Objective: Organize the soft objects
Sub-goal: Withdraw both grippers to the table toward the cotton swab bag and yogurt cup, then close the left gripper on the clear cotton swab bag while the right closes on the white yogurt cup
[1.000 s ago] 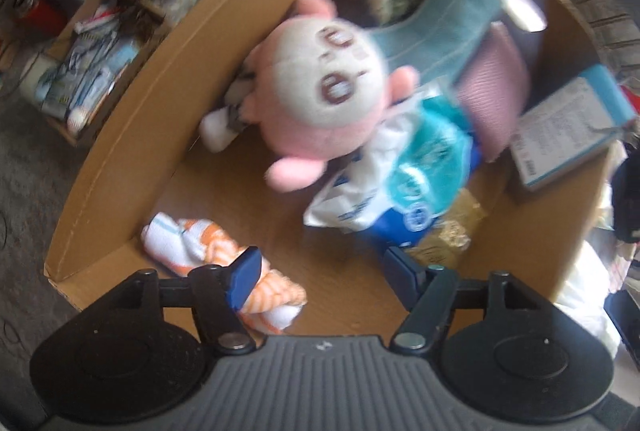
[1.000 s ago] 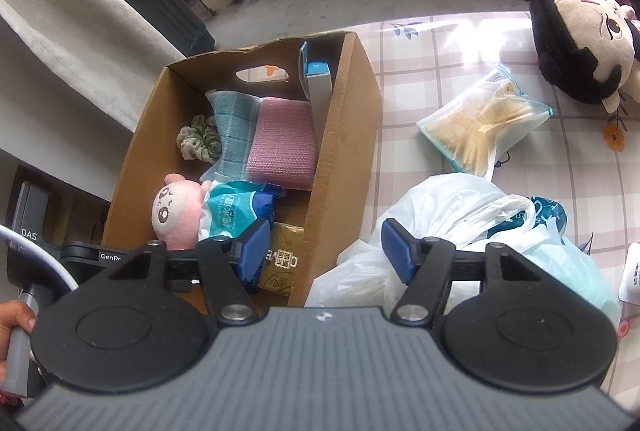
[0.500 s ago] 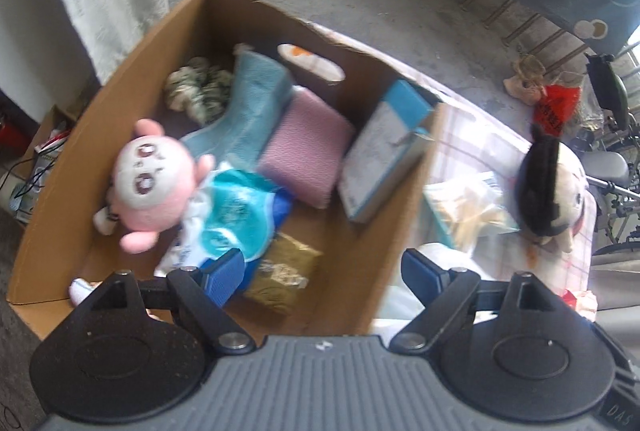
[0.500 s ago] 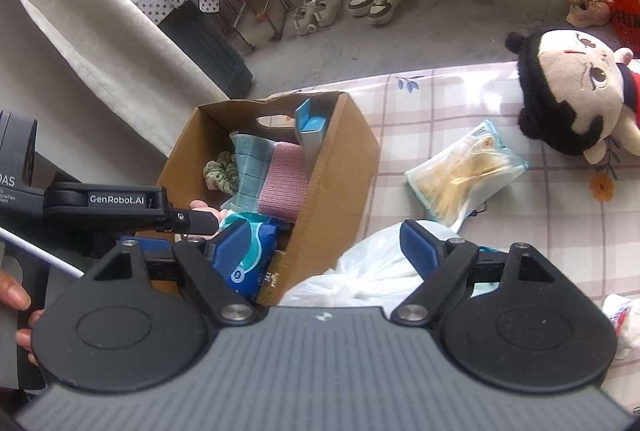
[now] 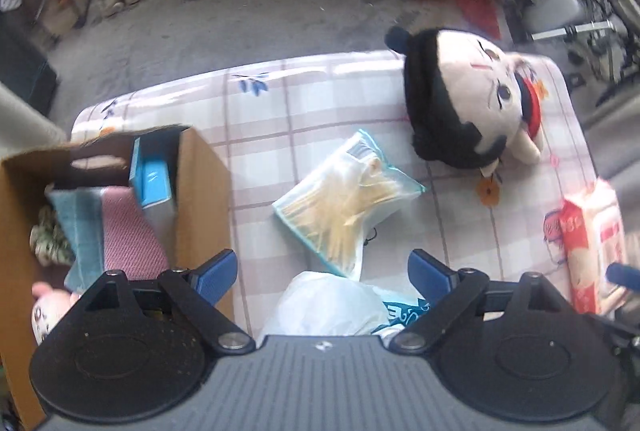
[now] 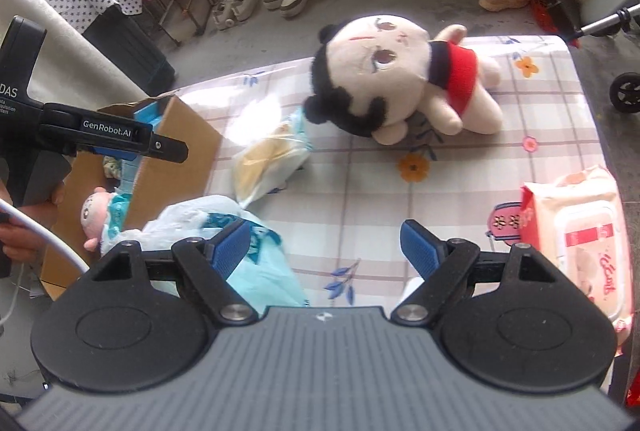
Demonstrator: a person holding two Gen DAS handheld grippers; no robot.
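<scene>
Both grippers hung over the checked counter (image 5: 320, 103), the left gripper (image 5: 322, 269) having just spread its fingers wider and the right gripper (image 6: 326, 245) wide apart, neither holding anything. The black-haired doll (image 6: 400, 79) lay at twelve o'clock of the right gripper, the cardboard box (image 5: 200, 199) of soft things at nine o'clock of the left.

Two plush dolls (image 6: 404, 79) (image 6: 94, 213), one cardboard box (image 5: 200, 183), one wipes pack (image 6: 584, 231).

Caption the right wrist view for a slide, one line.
Open right gripper above the checked tablecloth, facing a black-haired plush doll, with a cardboard box at left and wet wipes at right.
</scene>
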